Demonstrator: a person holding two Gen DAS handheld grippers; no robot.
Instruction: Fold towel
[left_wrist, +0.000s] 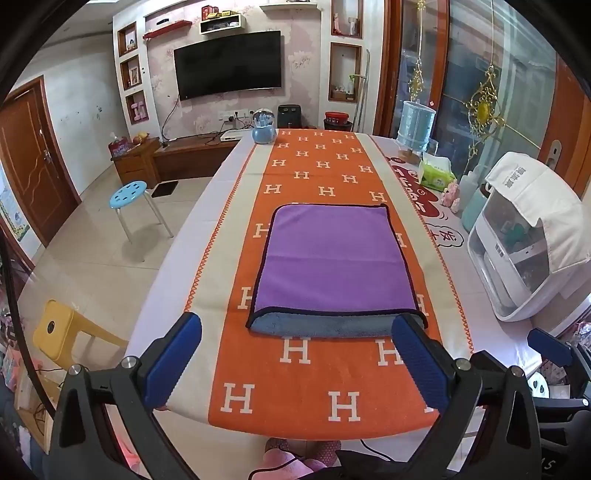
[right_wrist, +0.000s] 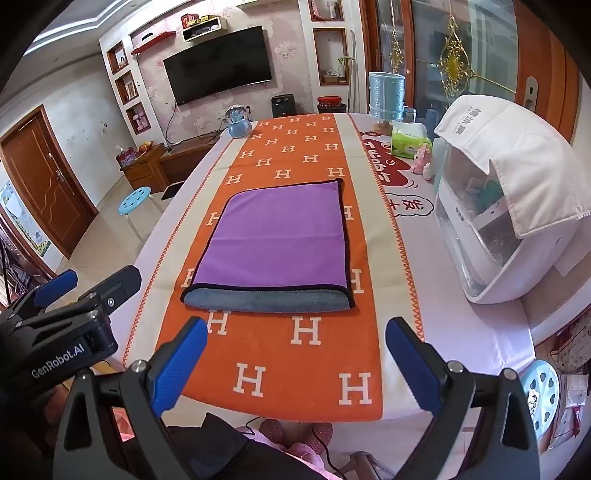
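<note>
A purple towel (left_wrist: 334, 260) with a dark hem lies folded flat on the orange runner (left_wrist: 317, 373); its grey underside shows along the near edge. It also shows in the right wrist view (right_wrist: 279, 242). My left gripper (left_wrist: 297, 354) is open and empty, hovering just short of the towel's near edge. My right gripper (right_wrist: 297, 360) is open and empty, a little nearer the table's front edge than the towel. The left gripper (right_wrist: 55, 295) also appears at the left of the right wrist view.
A white appliance (left_wrist: 524, 251) under a white cloth stands at the table's right side. A green tissue pack (left_wrist: 436, 173), a blue lamp (left_wrist: 415, 127) and a blue pot (left_wrist: 264, 131) stand farther back. A blue stool (left_wrist: 129, 194) and a yellow stool (left_wrist: 55, 328) stand on the floor at left.
</note>
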